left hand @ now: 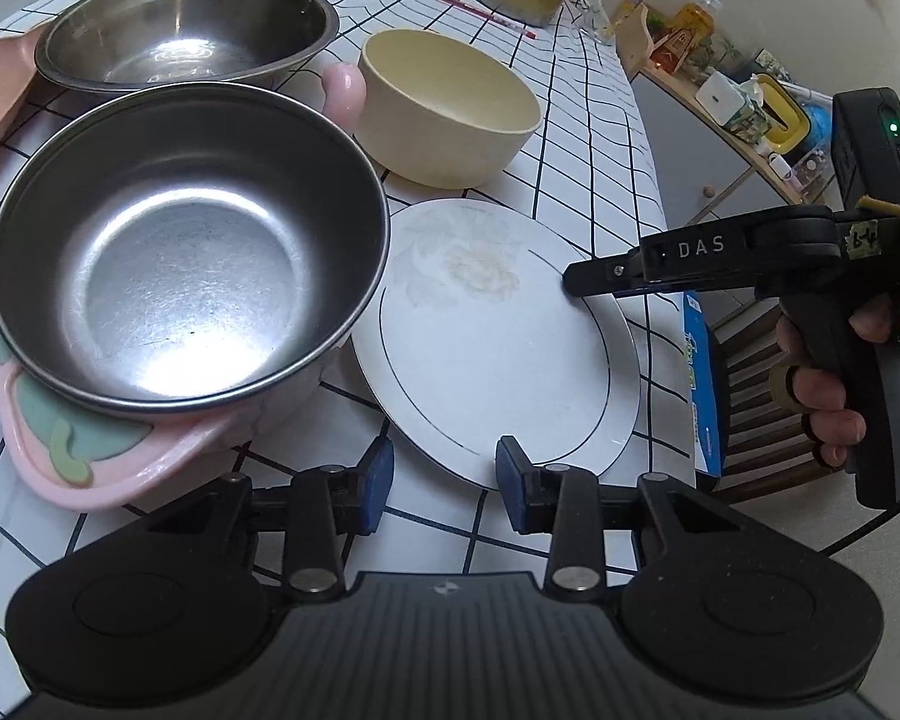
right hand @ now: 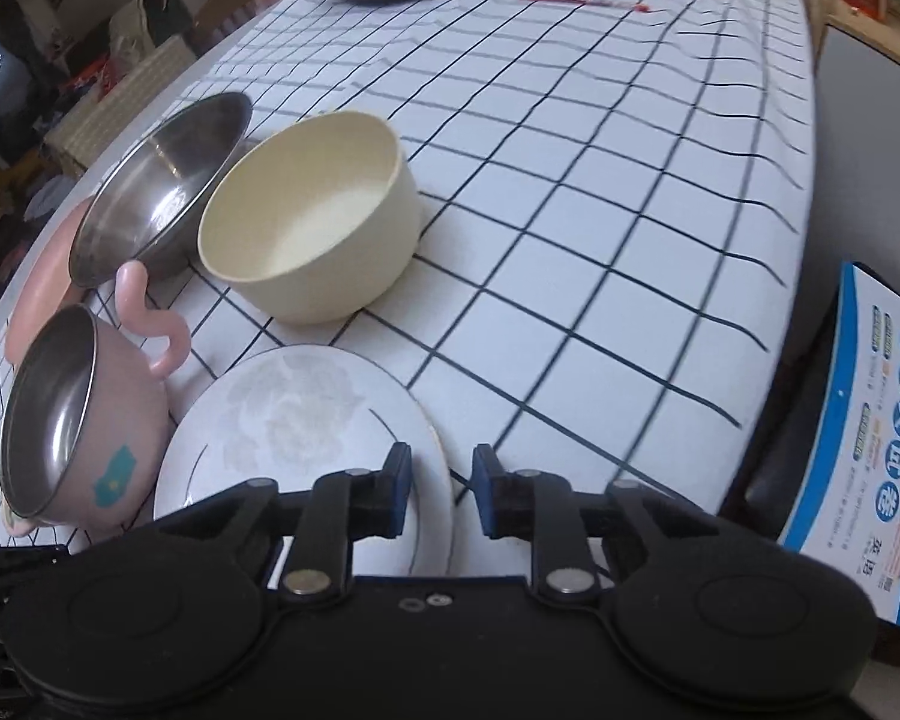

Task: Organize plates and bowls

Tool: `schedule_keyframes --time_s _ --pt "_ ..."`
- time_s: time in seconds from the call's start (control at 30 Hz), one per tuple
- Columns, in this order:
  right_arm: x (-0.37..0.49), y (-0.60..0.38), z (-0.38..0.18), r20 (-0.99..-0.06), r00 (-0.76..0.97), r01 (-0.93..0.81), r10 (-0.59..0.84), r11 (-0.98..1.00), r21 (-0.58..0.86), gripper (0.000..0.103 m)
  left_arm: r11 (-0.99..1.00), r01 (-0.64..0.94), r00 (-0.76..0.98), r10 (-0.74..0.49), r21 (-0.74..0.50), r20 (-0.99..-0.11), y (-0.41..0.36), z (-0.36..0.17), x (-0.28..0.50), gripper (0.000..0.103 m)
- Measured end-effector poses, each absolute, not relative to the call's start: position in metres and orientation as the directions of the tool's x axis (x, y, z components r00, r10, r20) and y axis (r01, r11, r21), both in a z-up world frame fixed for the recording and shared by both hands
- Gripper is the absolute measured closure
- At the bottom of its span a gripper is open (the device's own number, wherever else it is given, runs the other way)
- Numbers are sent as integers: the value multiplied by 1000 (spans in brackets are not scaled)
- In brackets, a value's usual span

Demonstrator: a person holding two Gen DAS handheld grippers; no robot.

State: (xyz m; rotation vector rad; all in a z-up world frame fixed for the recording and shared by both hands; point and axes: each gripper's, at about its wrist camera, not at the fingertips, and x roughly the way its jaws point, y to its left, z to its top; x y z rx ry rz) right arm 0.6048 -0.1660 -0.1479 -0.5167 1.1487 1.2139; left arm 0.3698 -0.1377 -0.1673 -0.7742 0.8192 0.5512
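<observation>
White plate (left hand: 498,348): thin dark ring, faded floral print, tilted; both hand-held grippers parted, right (right hand: 441,495) straddling rim.

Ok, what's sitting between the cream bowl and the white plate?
Nothing. Only bare checked tablecloth lies between the cream bowl and the white plate, clearest in the right wrist view.
</observation>
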Motion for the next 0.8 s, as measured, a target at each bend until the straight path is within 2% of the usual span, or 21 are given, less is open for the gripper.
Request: schedule_keyframes --time_s 0.3,0.43,0.63,0.7,0.8 --pt "597 -191 -145 -858 -73 -905 508 329 272 95 629 -679 579 142 -379 -803 -136 -167 365 69" --pt "596 -219 -142 -834 -52 -872 549 382 305 101 639 -656 588 99 -401 -803 -137 -168 365 74" --pt "597 -250 -138 -843 -27 -853 537 427 299 101 699 -585 599 30 -411 -801 -147 -169 374 79" --pt "599 -253 -137 -848 -21 -854 530 432 291 101 694 -597 591 42 -402 -806 -146 -169 375 79" --pt "602 -249 -138 -854 -7 -854 521 441 276 88 680 -633 573 90 -370 -815 -139 -168 376 79"
